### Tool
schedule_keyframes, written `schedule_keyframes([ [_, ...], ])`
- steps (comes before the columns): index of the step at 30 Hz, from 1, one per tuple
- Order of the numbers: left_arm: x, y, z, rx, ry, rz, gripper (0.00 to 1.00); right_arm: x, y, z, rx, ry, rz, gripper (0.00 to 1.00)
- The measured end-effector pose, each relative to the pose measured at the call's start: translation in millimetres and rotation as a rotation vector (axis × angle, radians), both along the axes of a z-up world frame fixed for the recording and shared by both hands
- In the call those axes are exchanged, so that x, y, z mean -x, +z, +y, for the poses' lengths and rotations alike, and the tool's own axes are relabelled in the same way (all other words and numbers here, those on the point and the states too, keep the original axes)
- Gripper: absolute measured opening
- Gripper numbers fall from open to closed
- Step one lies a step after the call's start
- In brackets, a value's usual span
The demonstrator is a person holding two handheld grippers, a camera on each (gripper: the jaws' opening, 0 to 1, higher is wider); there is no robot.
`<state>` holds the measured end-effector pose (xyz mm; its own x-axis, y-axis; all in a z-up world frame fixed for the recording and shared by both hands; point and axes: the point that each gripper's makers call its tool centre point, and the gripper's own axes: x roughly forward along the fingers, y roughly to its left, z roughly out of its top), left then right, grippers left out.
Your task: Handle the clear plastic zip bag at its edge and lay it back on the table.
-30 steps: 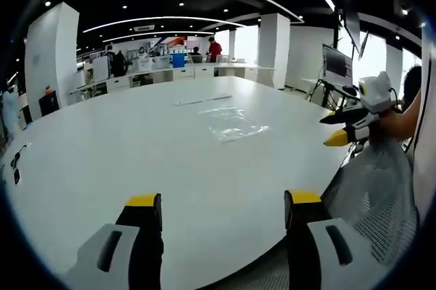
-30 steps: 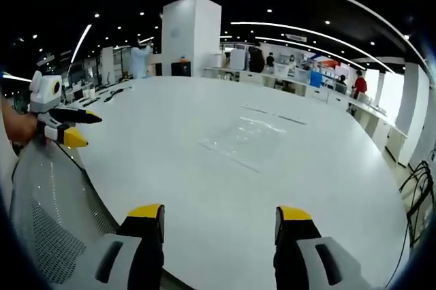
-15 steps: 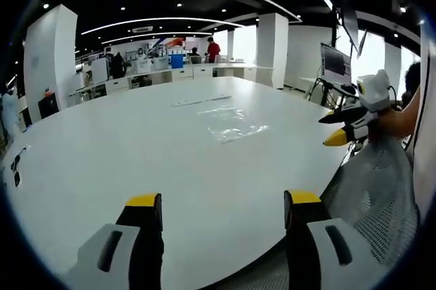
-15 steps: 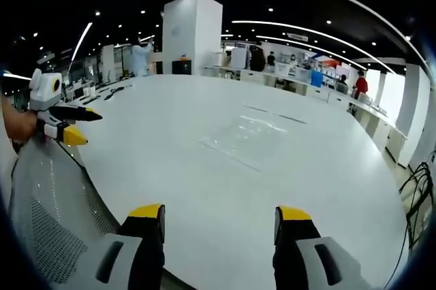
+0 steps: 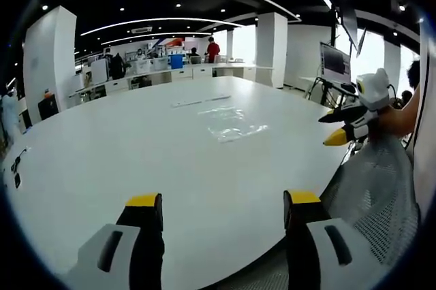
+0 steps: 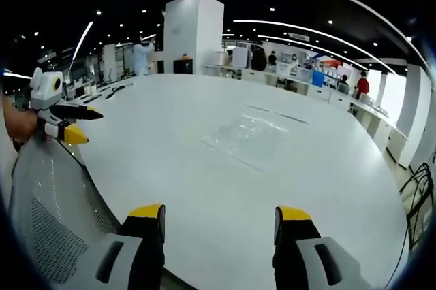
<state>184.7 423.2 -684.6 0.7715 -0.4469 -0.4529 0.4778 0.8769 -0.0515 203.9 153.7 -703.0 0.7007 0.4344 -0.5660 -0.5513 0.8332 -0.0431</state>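
Note:
A clear plastic zip bag [image 5: 231, 124] lies flat on the big white table [image 5: 136, 147], well beyond both grippers; in the right gripper view the bag [image 6: 246, 138] sits near the table's middle. My left gripper [image 5: 221, 212] is open over the near table edge, nothing between its yellow-tipped fingers. My right gripper [image 6: 221, 220] is open too, also at the near edge. The right gripper [image 5: 340, 126] appears at the right of the left gripper view, and the left gripper [image 6: 68, 123] at the left of the right gripper view, both held off the table.
A grey mesh chair back [image 5: 375, 188] stands by the table edge under the right gripper, and the chair back [image 6: 48, 201] fills the lower left of the right gripper view. Desks, white pillars [image 6: 191, 35] and people stand far behind. A monitor [image 5: 337, 65] is at right.

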Motion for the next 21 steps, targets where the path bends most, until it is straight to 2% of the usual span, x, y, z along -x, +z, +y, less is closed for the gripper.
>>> schedule_keyframes([
  [8, -0.1, -0.4, 0.2, -0.006, -0.001, -0.001, 0.71, 0.7, -1.1, 1.1, 0.003, 0.01, 0.005, 0.63],
  [11, 2.9, 8.8, -8.1, -0.007, 0.002, -0.003, 0.71, 1.1, -1.0, 1.6, 0.004, 0.014, 0.005, 0.63],
  [21, 4.4, 12.9, -11.9, -0.012, -0.002, 0.002, 0.7, 0.4, 0.4, 4.4, 0.003, 0.057, 0.017, 0.64],
])
